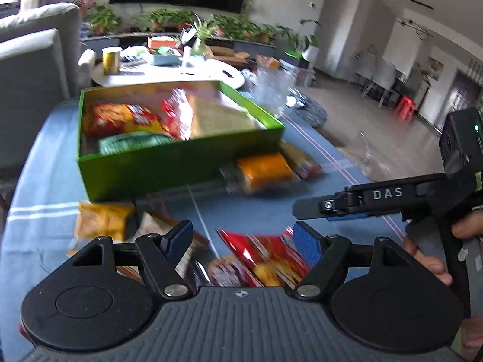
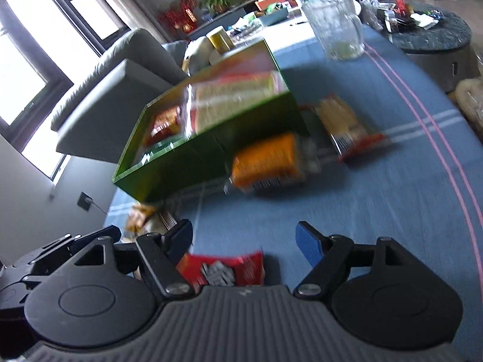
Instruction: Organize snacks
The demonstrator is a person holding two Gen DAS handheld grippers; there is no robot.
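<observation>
A green box (image 1: 181, 169) stands on the blue tablecloth and holds a red-yellow packet (image 1: 120, 119), a green packet (image 1: 132, 141) and a large beige packet (image 1: 217, 114). My left gripper (image 1: 243, 238) hovers open above a red snack packet (image 1: 265, 256) lying on the cloth, with nothing between its pads. My right gripper (image 2: 244, 238) is open too, over the same red packet (image 2: 223, 268); it shows from the side in the left wrist view (image 1: 302, 211). In front of the box (image 2: 193, 163) lie an orange packet (image 2: 268, 160) and a yellow packet (image 2: 344, 120).
Another yellow packet (image 1: 102, 220) lies at the box's near left corner. A clear glass jug (image 2: 335, 24) stands at the far side of the table. A grey sofa (image 2: 120, 90) is left of the table, a round white table (image 1: 169, 72) behind it.
</observation>
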